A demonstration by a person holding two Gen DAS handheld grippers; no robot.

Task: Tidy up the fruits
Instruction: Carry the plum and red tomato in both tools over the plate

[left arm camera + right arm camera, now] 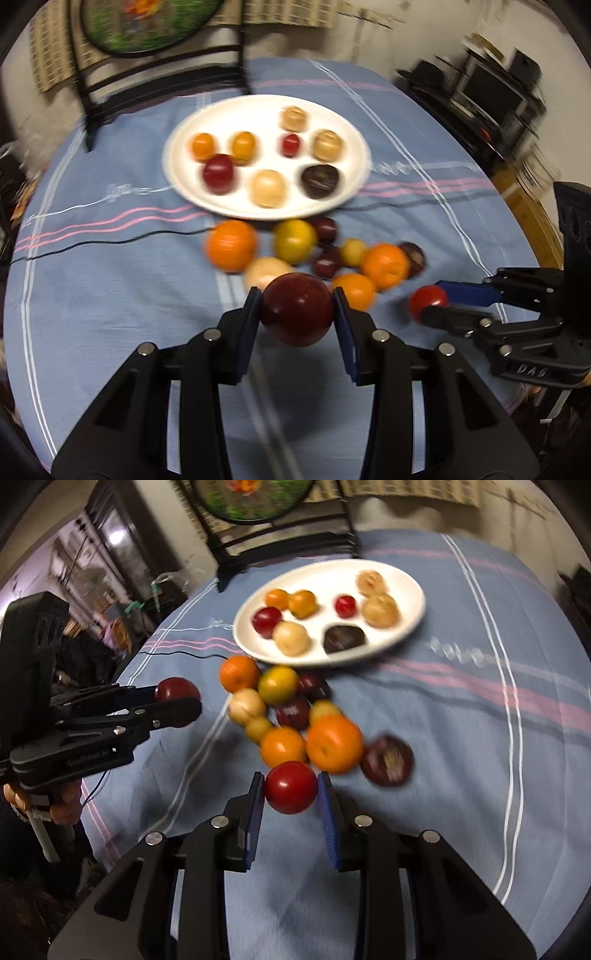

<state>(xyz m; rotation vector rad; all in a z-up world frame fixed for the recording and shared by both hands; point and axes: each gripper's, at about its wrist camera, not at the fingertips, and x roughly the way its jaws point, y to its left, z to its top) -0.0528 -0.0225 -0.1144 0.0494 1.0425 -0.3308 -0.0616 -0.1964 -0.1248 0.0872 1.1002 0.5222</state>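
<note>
**Both hand-held grippers loaded, above the loose fruit**

Open cloth lies on your near side of the fruit pile and to the right of the plate; the far counter edge meets a chair. The counter carries a blue striped cloth, and a cable crosses it left of the pile. The plate holds eight fruits, and the pile sits just in front of it. Your left hand-held gripper is clamped on a dark red apple, lifted near the pile's front. Your right hand-held gripper is closed tight on a small red fruit just beside the oranges.
</note>
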